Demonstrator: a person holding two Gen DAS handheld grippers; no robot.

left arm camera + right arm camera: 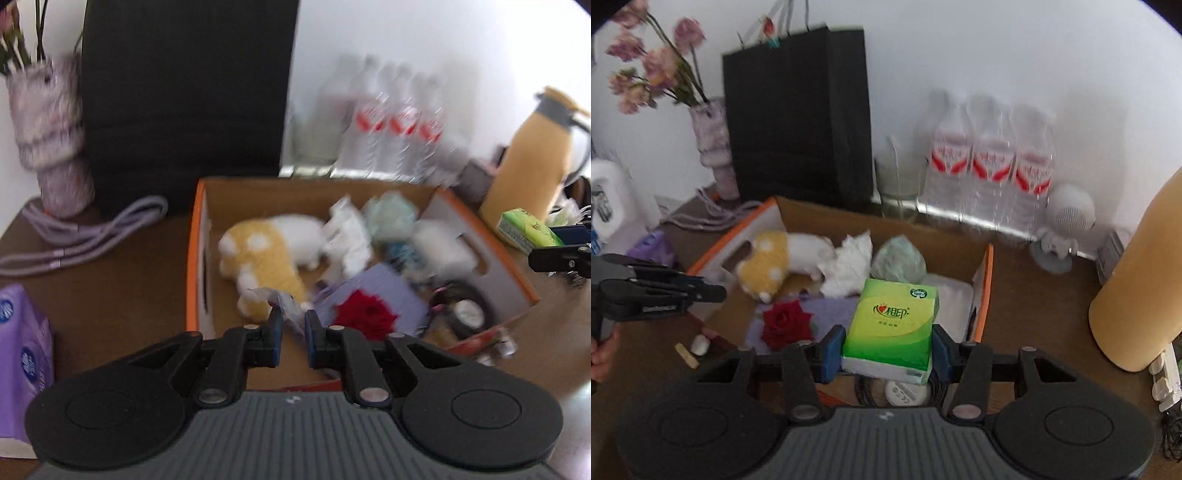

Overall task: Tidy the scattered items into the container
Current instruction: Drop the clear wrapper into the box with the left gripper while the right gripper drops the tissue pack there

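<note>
Right gripper clamped on a green tissue pack — jaws snug against both sides, held up over the near edge of the cardboard box. Left gripper with jaws narrow, pinching a crumpled bit of clear plastic wrapper above the box too. Already inside: plush dog, red rose, white crumpled tissue — all on a brown desk.
</note>
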